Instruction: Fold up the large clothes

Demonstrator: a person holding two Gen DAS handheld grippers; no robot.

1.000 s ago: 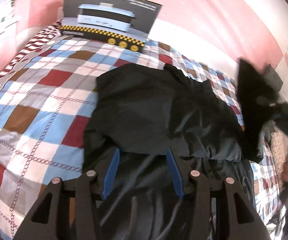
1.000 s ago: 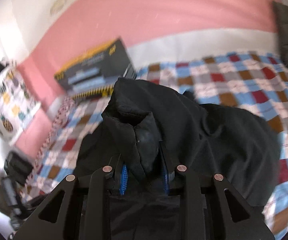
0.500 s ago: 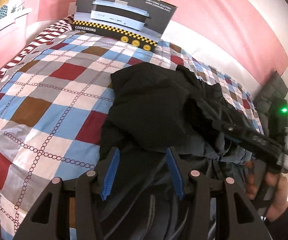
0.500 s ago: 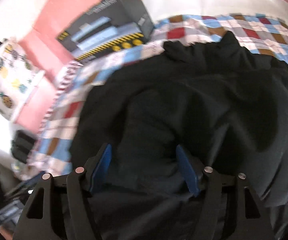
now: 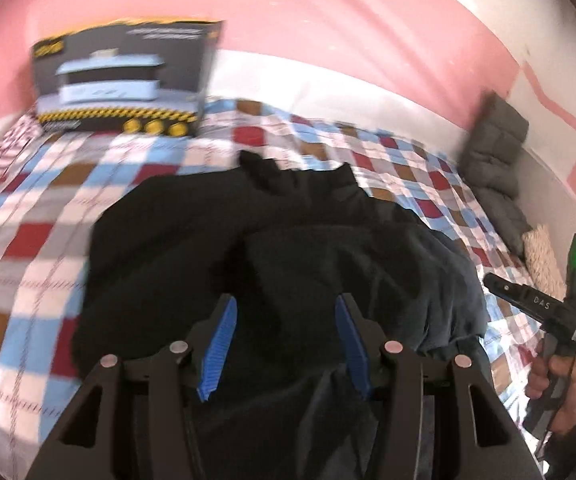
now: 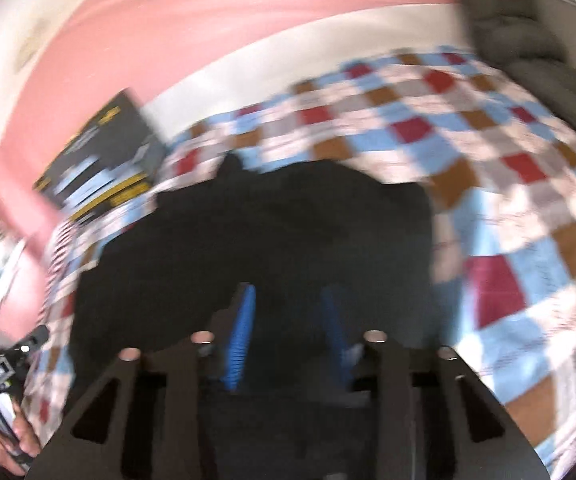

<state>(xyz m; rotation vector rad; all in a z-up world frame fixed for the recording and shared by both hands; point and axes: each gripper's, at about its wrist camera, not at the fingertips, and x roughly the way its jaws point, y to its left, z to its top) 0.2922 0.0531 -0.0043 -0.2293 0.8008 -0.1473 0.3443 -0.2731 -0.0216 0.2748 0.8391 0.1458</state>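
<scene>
A big black jacket (image 5: 271,248) lies bunched up in the middle of the bed (image 5: 27,240), which has a quilt of red, blue, brown and white squares. The jacket is lumpy, with folds on top and a little pointed bit sticking up at its far edge. The left gripper (image 5: 283,340) is over the near part of the jacket, and its blue fingers (image 5: 217,344) are spread wide with nothing between them but the dark cloth below. The right gripper (image 6: 288,332) is also over the near part of the jacket. Its blue fingers (image 6: 241,340) stand apart too, a bit closer together, and they do not pinch any cloth that can be seen, though this view is blurry. In the left wrist view the right gripper shows off to the right of the jacket, held in a hand (image 5: 564,392), with a green light glowing on it. Past the jacket, at the far left of the bed, a dark box (image 5: 123,80) with a picture of a cooker leans on the pink wall (image 5: 328,20). To the far right of the jacket a grey puffy thing (image 5: 496,160) rests against the wall.
</scene>
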